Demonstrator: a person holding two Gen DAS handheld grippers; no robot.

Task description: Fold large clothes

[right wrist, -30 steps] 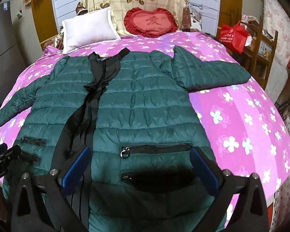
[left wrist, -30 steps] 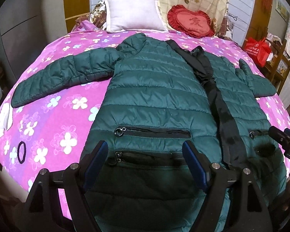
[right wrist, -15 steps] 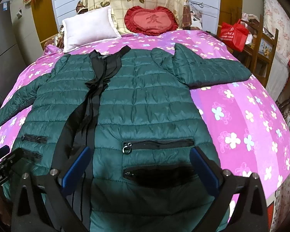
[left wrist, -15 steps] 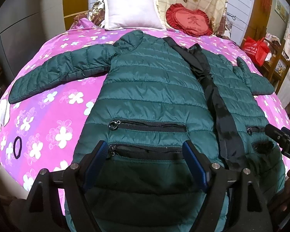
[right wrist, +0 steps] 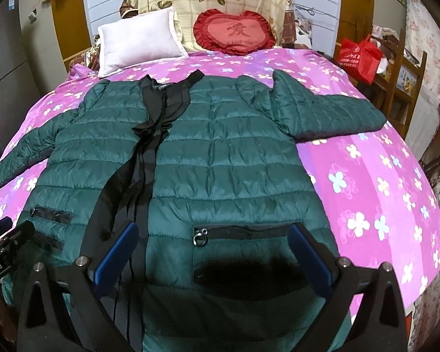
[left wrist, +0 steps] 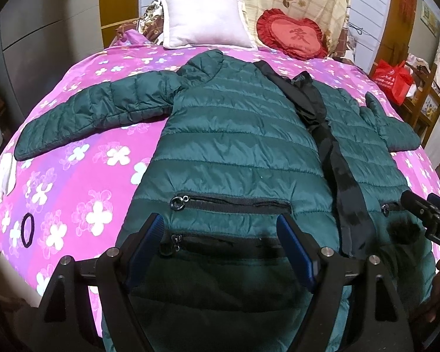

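A dark green quilted puffer jacket (left wrist: 237, 146) lies front up on the pink flowered bed, both sleeves spread out, black lining showing along its open front; it also shows in the right wrist view (right wrist: 228, 161). My left gripper (left wrist: 220, 246) is open and empty above the jacket's left hem, near its zip pockets. My right gripper (right wrist: 211, 258) is open and empty above the right hem, over a zip pocket. Each gripper's body shows at the edge of the other's view.
A white pillow (left wrist: 204, 22) and a red heart cushion (left wrist: 292, 38) sit at the bed's head. A black hair tie (left wrist: 28, 230) and a white cloth (left wrist: 1, 176) lie at the bed's left edge. A red bag (right wrist: 359, 57) on wooden furniture stands at the right.
Both grippers have moved slightly forward and lower over the jacket's hem. The jacket has not moved.
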